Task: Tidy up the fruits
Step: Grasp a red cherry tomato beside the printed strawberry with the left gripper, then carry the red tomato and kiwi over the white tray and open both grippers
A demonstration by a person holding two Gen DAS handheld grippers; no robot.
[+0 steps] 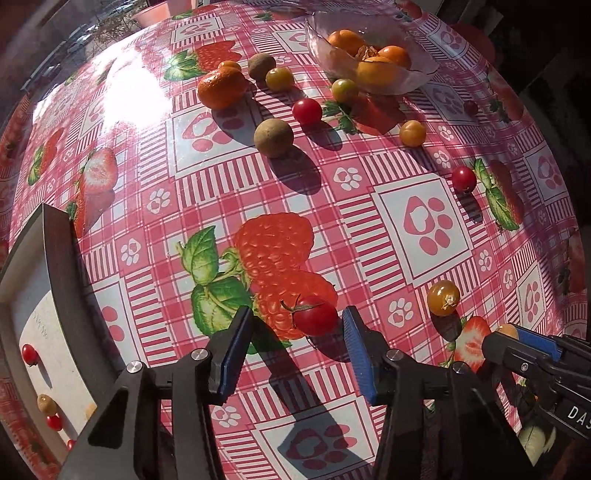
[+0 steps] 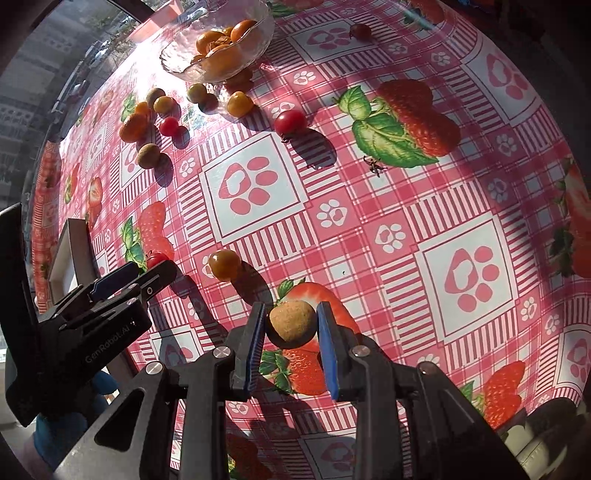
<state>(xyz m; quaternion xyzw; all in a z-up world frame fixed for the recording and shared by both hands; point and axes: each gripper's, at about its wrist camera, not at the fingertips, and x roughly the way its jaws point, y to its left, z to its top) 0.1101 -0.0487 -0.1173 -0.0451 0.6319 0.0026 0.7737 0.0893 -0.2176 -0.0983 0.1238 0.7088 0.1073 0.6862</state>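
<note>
On sunlit strawberry tablecloth | left gripper unclenched around cherry tomato | right gripper grasping brown fruit

The grey tray runs off the left edge of the left wrist view, and the left tongs' black frame covers its near corner; a small red fruit there shows only as a sliver. In that view only the tip of the right tongs shows, and what they hold is a mere yellow-brown speck. A dark fruit at the worktop's far side is too small to name. The glass bowl is cut by the top edge
</note>
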